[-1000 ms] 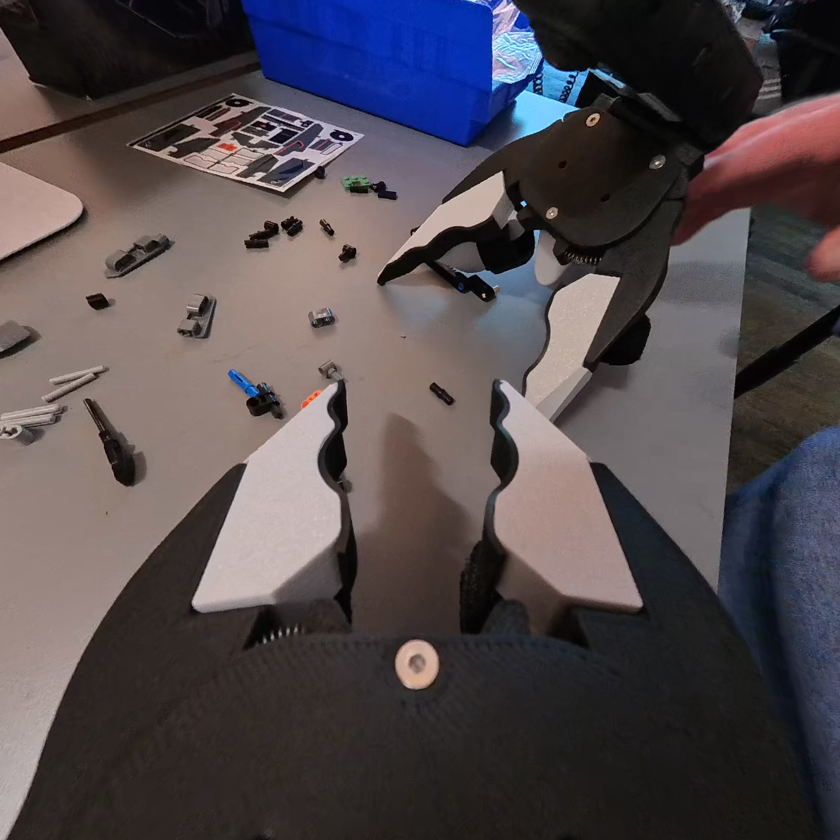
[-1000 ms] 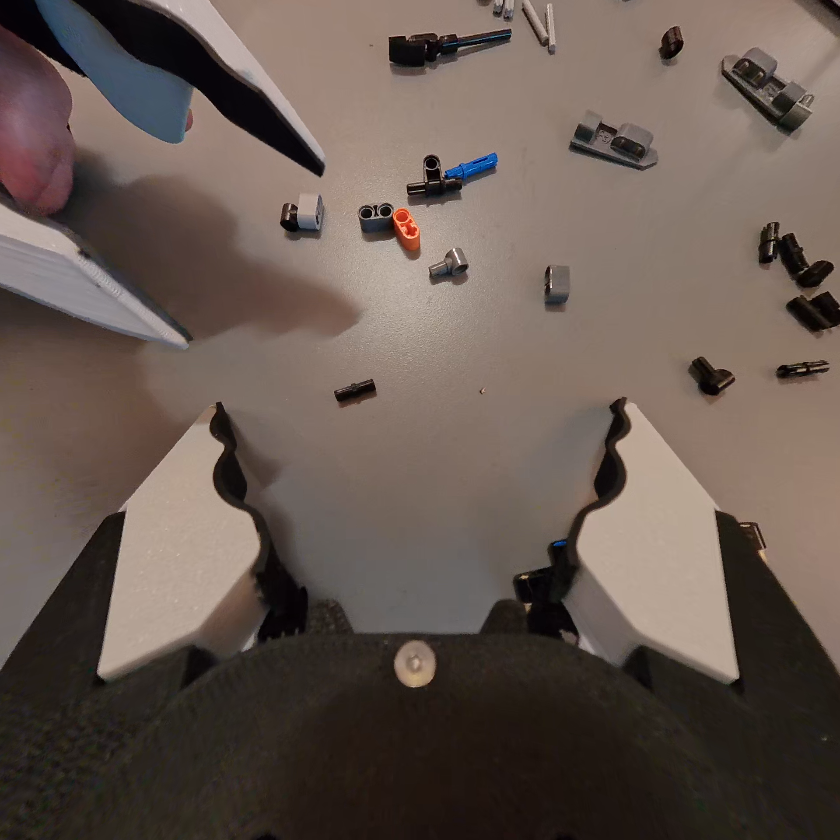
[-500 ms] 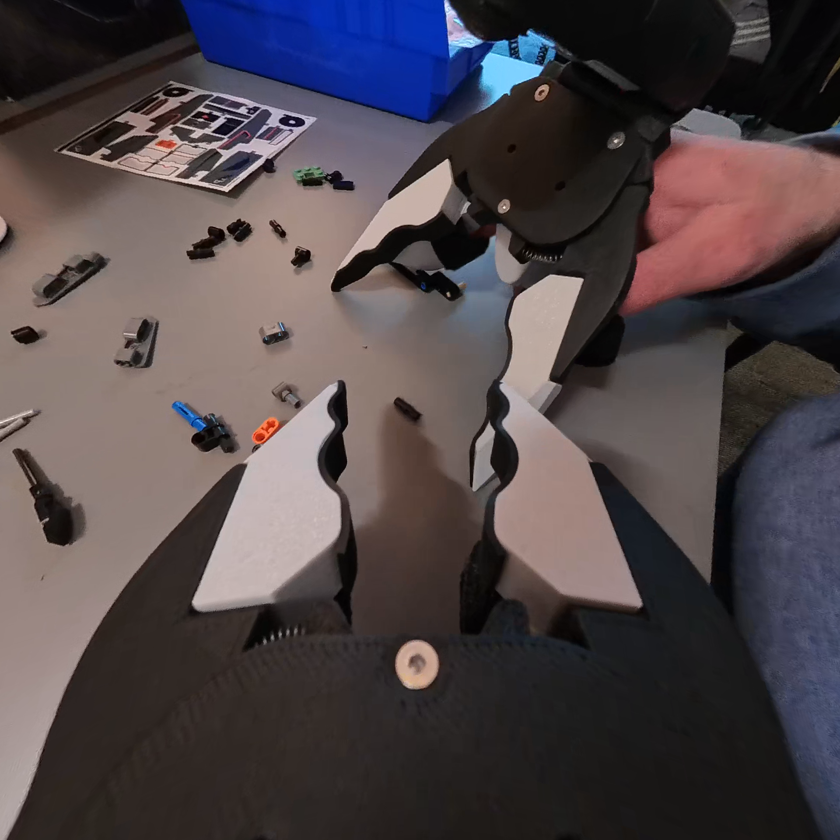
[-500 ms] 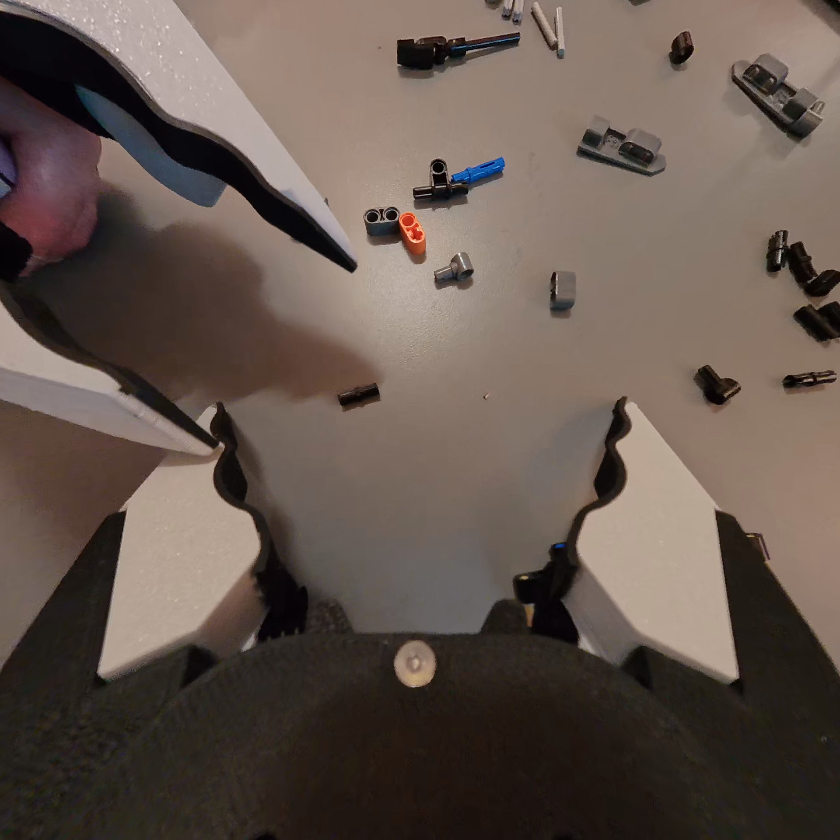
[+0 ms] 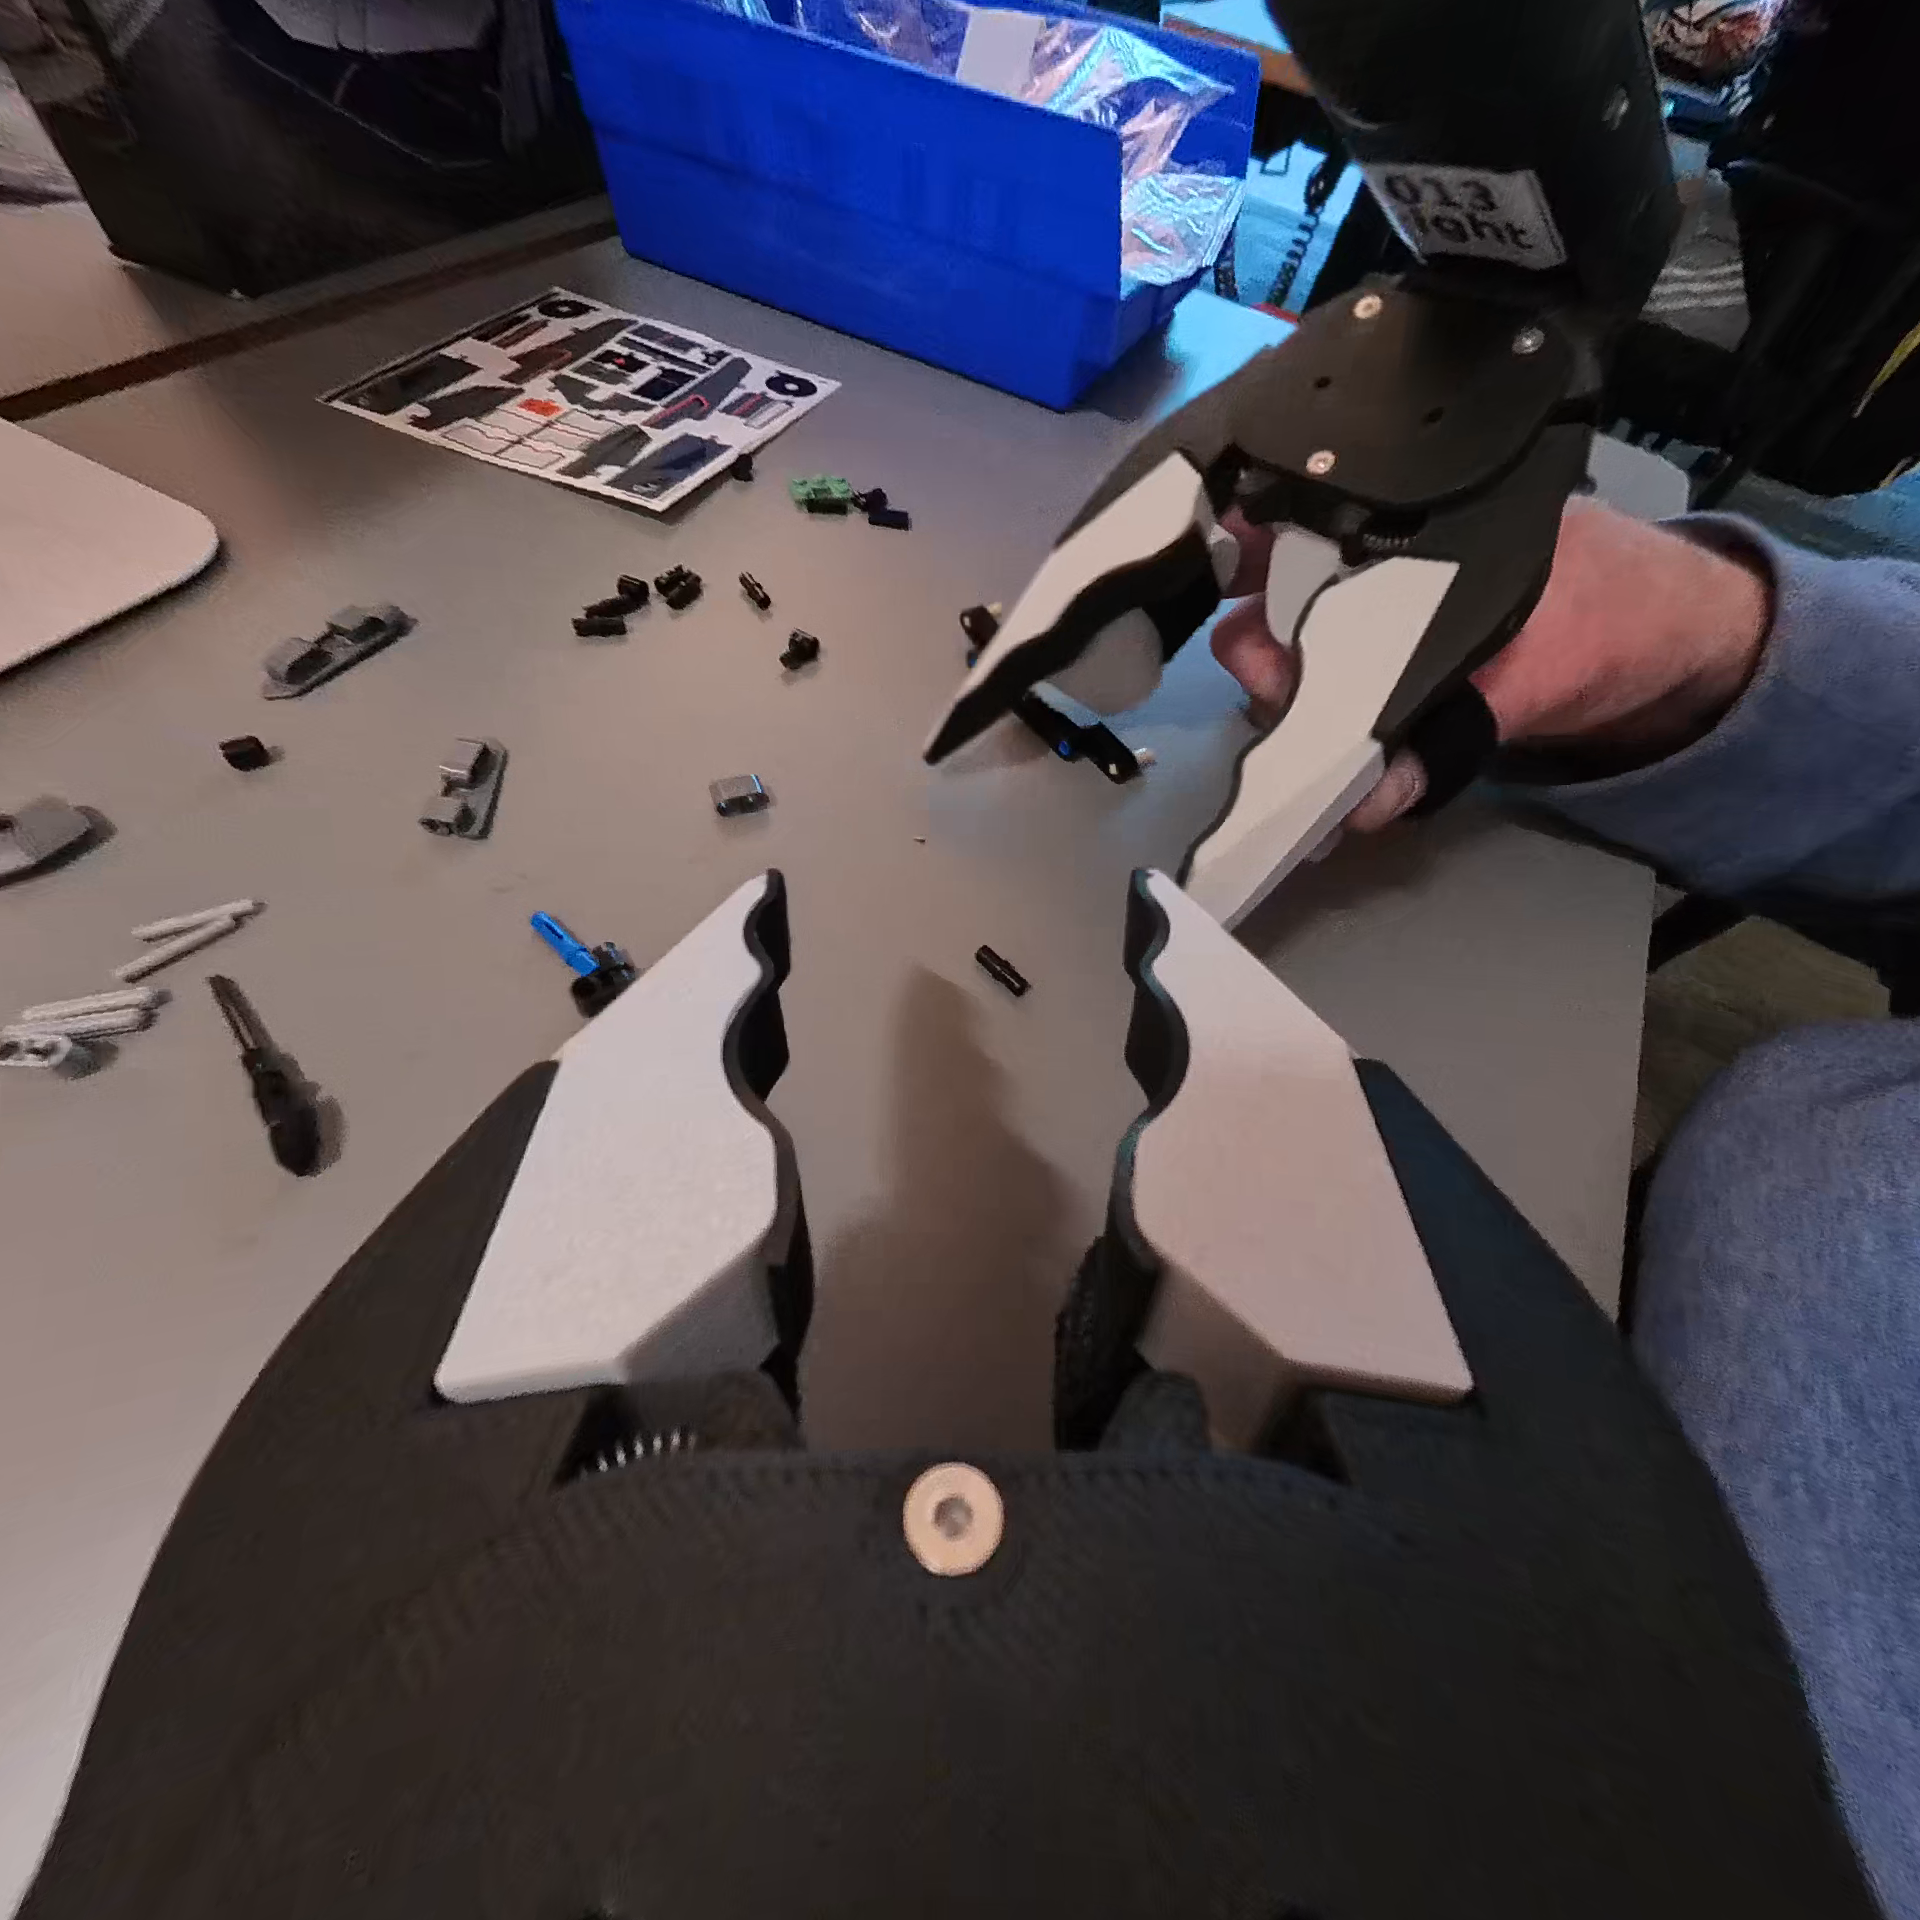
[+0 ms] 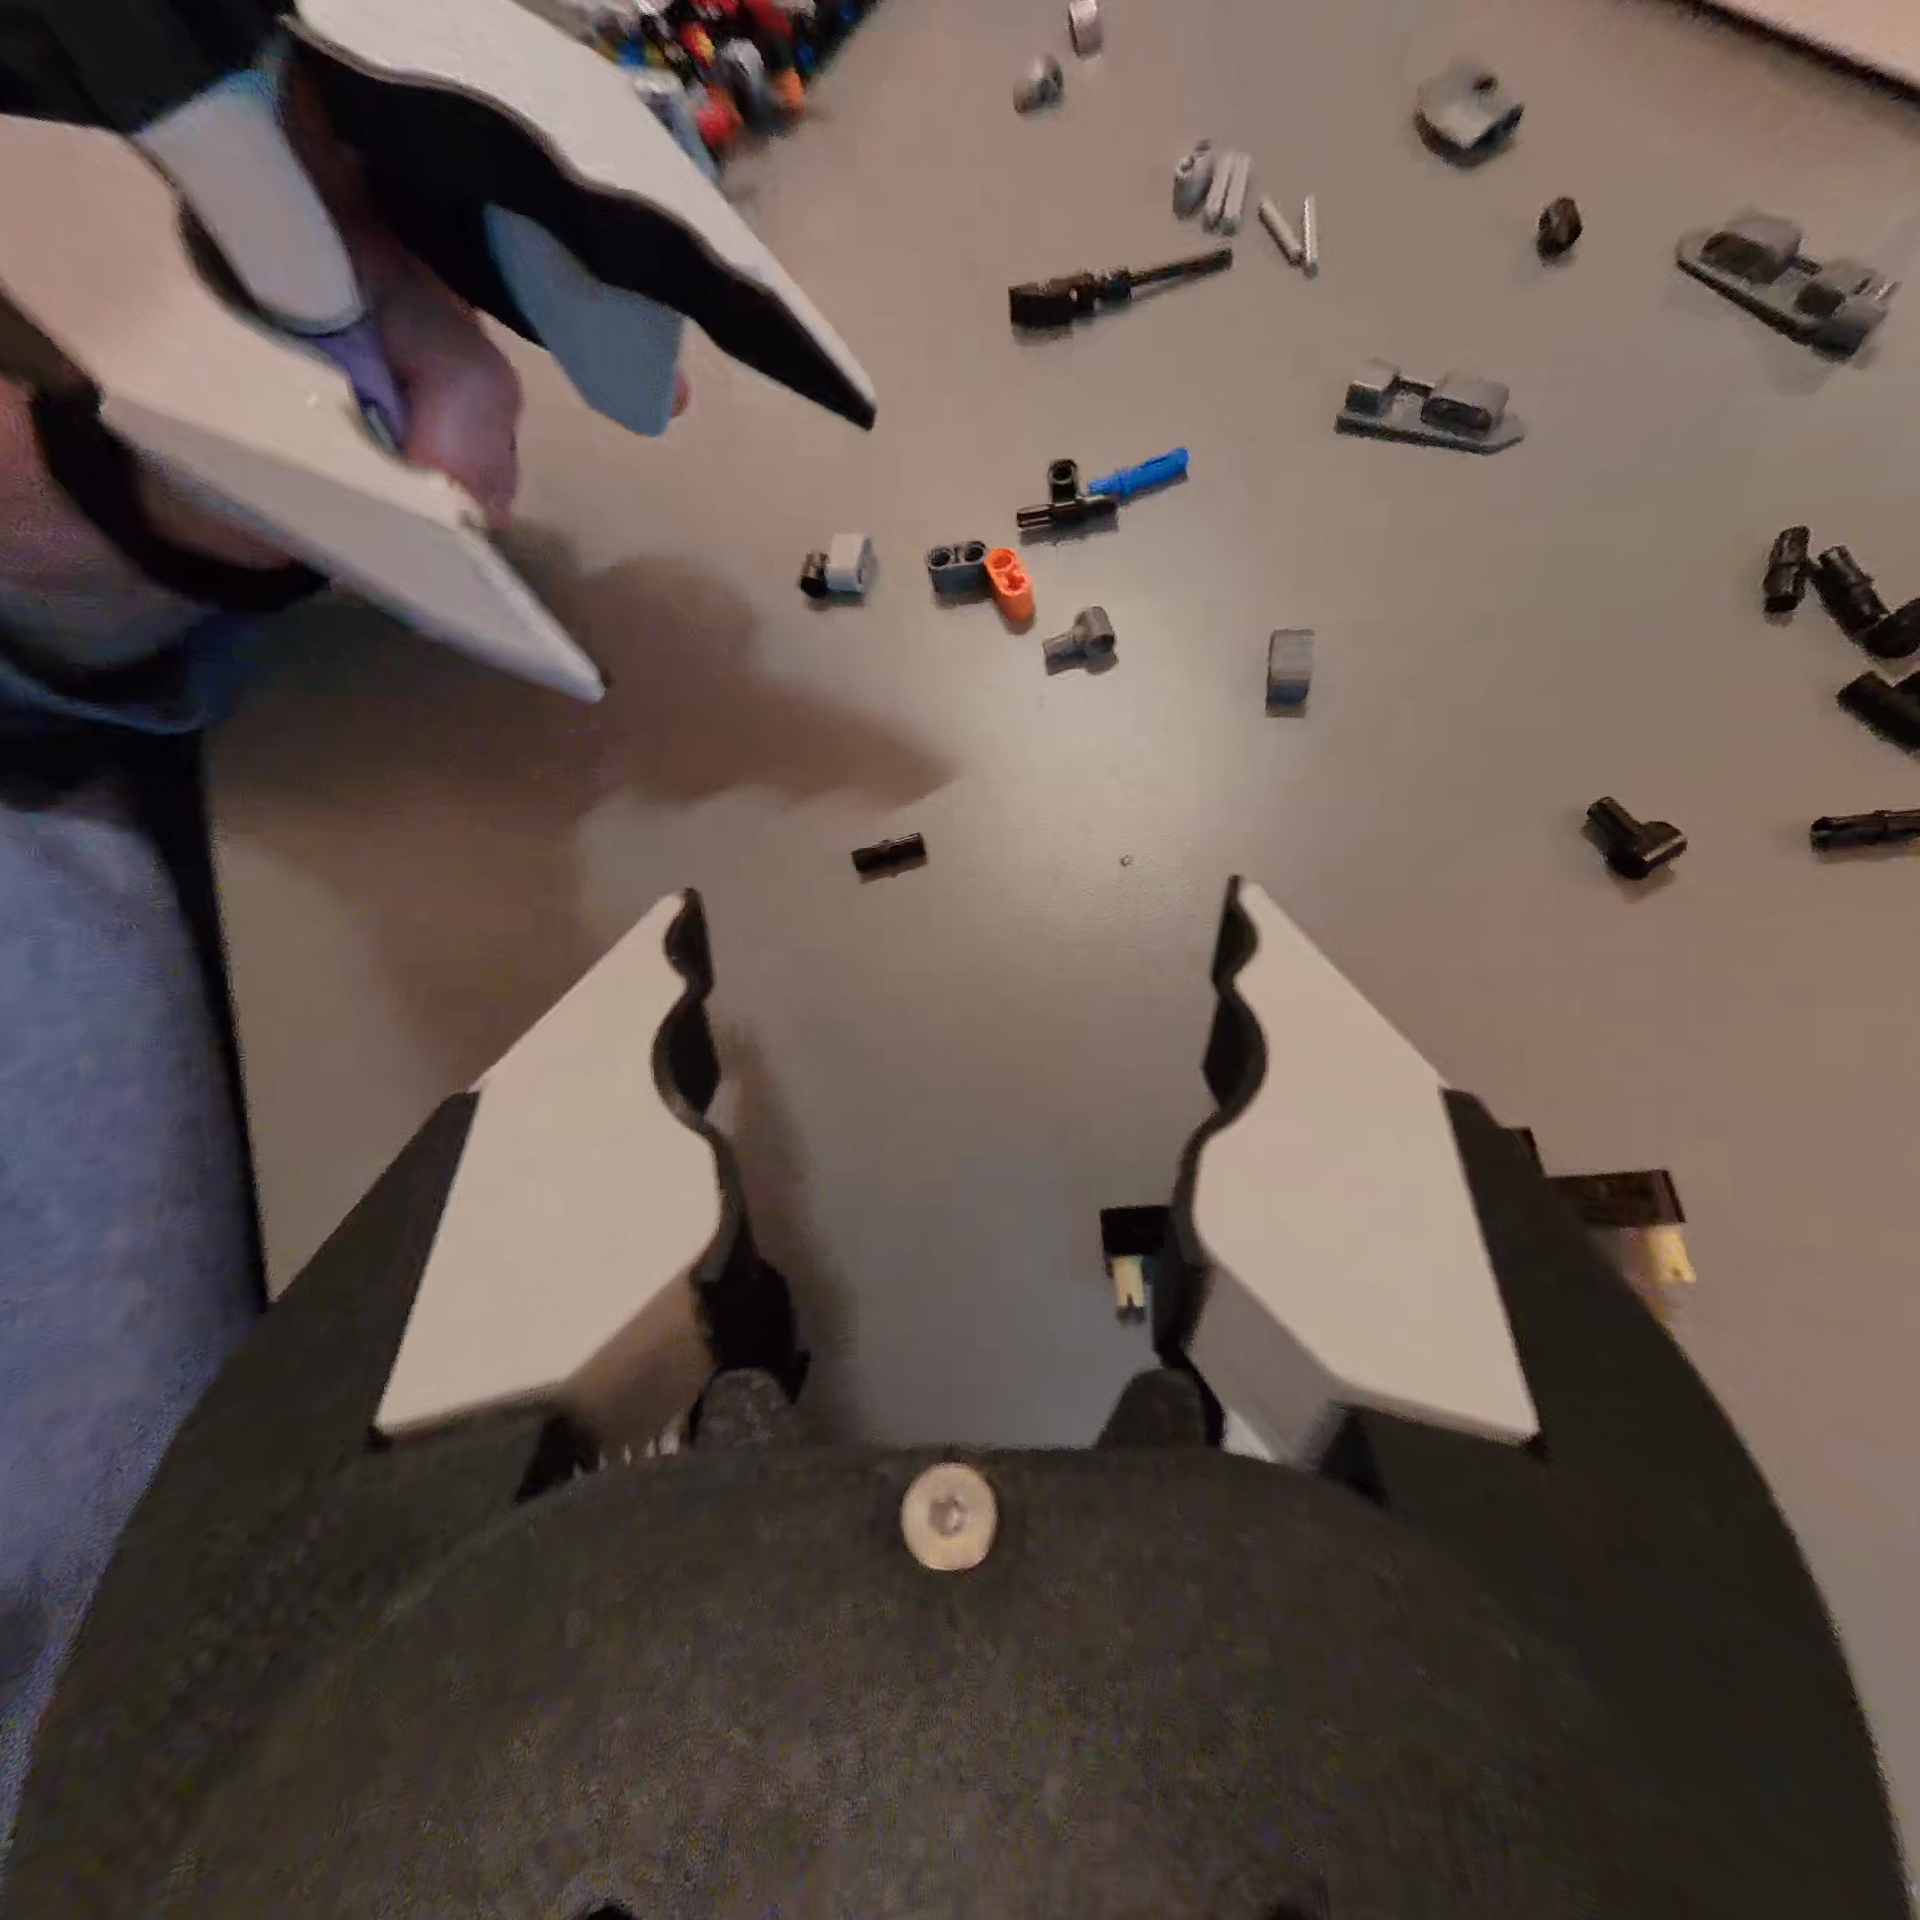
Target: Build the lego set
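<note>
Left tool: spread, empty. Right tool: spread, empty. Black pin: flat on tabletop, just ahead of both tools' tips; long axis crosswise in right view, diagonal in left. Loose parts beyond.

A big gray table fills most of the view. At its far edge sits a blue box with shiny, crinkly plastic bags poking out of the top. At the left edge of the table lies a pale flat thing with a round corner; what it is cannot be told. A leg in blue jeans shows at the right, just past the table's side. Dark things stand behind the table, too dim to make out.
</note>
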A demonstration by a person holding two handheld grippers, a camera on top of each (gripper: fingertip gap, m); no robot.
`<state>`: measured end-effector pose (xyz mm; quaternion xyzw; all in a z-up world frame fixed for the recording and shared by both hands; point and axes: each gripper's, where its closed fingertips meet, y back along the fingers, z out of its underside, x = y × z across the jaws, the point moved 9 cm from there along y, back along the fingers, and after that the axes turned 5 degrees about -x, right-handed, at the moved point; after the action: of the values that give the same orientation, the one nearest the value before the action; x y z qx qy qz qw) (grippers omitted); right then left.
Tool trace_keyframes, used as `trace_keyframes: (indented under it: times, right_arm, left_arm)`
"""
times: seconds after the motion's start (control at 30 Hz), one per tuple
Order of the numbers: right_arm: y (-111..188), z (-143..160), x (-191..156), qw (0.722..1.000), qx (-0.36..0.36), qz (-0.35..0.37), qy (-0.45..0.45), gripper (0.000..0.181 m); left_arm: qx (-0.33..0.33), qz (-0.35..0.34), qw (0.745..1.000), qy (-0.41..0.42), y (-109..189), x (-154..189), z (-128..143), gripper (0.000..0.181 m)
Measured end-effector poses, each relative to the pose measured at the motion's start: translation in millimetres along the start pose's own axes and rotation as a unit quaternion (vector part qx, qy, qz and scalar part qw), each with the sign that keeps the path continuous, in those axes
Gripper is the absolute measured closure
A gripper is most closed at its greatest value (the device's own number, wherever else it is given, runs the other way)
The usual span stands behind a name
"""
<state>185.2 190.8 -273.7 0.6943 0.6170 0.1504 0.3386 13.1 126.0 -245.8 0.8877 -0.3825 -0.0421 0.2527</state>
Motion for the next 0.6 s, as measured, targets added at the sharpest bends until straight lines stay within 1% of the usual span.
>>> trace_keyframes:
  times: [0.07,0.17,0.2,0.27,0.33,0.43,0.47,0.53,0.6]
  right_arm:
    - [9.4,0.0,-0.8,0.999,0.033,0.001,0.005,0.106]
    - [25.3,-5.0,-6.5,0.996,0.079,0.005,0.039,0.140]
    - [30.8,-7.4,-8.7,0.995,0.089,-0.002,0.044,0.159]
    - [40.6,-13.2,-12.8,0.991,0.120,-0.013,0.056,0.181]
    - [47.1,-17.7,-17.8,0.986,0.145,-0.017,0.076,0.181]
    - [47.3,-17.7,-19.8,0.989,0.122,-0.012,0.088,0.181]
    - [46.0,-16.8,-19.1,0.989,0.114,-0.009,0.092,0.173]
    - [42.8,-16.3,-19.0,0.989,0.108,-0.014,0.095,0.151]
    - [36.5,-14.9,-18.3,0.990,0.090,-0.007,0.105,0.149]
  left_arm:
    - [0.007,-0.004,1.000,-0.002,5.5,-2.9,-3.7,0.119]
    - [0.004,-0.001,1.000,0.004,12.5,-7.2,-5.3,0.119]
    - [0.001,-0.006,1.000,0.002,15.8,-9.1,-4.8,0.121]
    - [-0.008,-0.013,1.000,0.002,23.7,-13.1,-3.7,0.123]
    - [-0.020,-0.026,0.999,-0.006,34.8,-15.3,-2.5,0.126]
    - [-0.030,-0.056,0.998,-0.019,54.1,-18.2,3.9,0.129]
    - [-0.030,-0.061,0.998,-0.016,59.3,-18.8,7.5,0.131]
    - [-0.021,-0.074,0.997,-0.006,66.0,-19.7,14.3,0.133]
    - [-0.029,-0.077,0.997,-0.005,66.3,-17.6,21.7,0.136]
